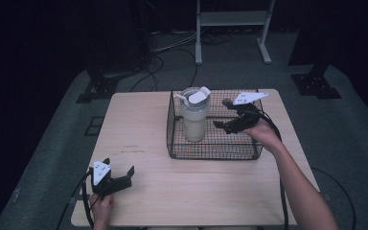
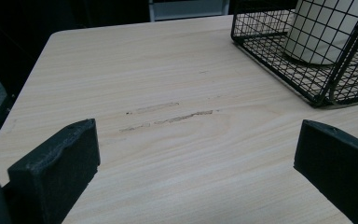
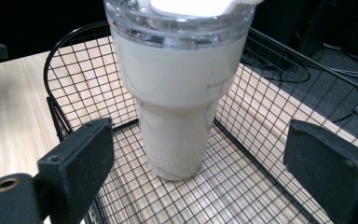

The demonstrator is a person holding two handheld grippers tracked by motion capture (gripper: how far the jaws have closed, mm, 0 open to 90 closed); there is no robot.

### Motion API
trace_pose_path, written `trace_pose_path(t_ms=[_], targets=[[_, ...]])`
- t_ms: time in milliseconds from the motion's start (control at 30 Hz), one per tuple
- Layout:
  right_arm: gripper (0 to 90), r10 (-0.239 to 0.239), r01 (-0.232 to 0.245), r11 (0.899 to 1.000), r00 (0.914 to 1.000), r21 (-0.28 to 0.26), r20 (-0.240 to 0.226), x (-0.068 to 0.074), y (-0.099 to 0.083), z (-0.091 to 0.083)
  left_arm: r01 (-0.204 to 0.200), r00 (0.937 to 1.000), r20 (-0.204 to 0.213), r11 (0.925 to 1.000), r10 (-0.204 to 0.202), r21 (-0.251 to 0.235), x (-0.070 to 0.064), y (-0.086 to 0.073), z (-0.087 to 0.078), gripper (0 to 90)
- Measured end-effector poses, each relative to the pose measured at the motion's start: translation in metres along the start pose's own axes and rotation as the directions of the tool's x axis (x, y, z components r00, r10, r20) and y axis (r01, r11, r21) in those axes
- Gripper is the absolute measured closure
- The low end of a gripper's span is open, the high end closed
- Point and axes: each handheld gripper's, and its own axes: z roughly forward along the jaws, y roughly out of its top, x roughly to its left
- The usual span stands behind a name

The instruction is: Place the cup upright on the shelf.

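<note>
A cream tumbler [image 1: 194,117] with a clear lid stands upright in the left half of a black wire basket [image 1: 211,152] at the table's far middle. My right gripper [image 1: 221,114] hovers open inside the basket, just right of the tumbler, jaws pointing at it with nothing between them. In the right gripper view the tumbler [image 3: 179,93] rises between the spread jaws, apart from both. My left gripper [image 1: 120,168] rests open near the table's front left corner, holding nothing. The left gripper view shows the basket corner [image 2: 324,95] and the tumbler's base [image 2: 324,32] far off.
The light wooden table [image 1: 148,129] is bare around the basket, with faint scuff marks [image 2: 168,116] ahead of the left gripper. Beyond the table lie dark floor, cables and a white frame stand [image 1: 232,21].
</note>
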Motion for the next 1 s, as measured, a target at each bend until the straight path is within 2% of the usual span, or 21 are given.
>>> trace_pose_path(t_ms=[133,233,500,1000], targets=[[8.0,0.009,-0.009,1.000,1.0000,0.002,-0.001,0.000,-0.004,-0.005,0.002,1.0000,0.000,1.0000,-0.002,0.002,0.000,0.000,0.000,0.0],[8.0,0.017,-0.017,0.999,0.9998,0.033,0.006,0.000,-0.006,-0.007,0.000,1.0000,0.000,1.0000,0.000,0.002,0.000,0.000,0.000,0.0],[8.0,0.022,-0.022,0.999,0.9997,0.024,-0.010,0.007,-0.013,-0.018,-0.005,1.0000,-0.001,1.0000,0.005,0.003,0.000,0.000,0.000,0.0],[8.0,0.022,-0.023,0.999,0.9992,-0.039,-0.032,0.022,-0.024,-0.046,-0.003,1.0000,-0.003,1.0000,0.003,0.003,-0.001,0.000,0.001,0.0]])
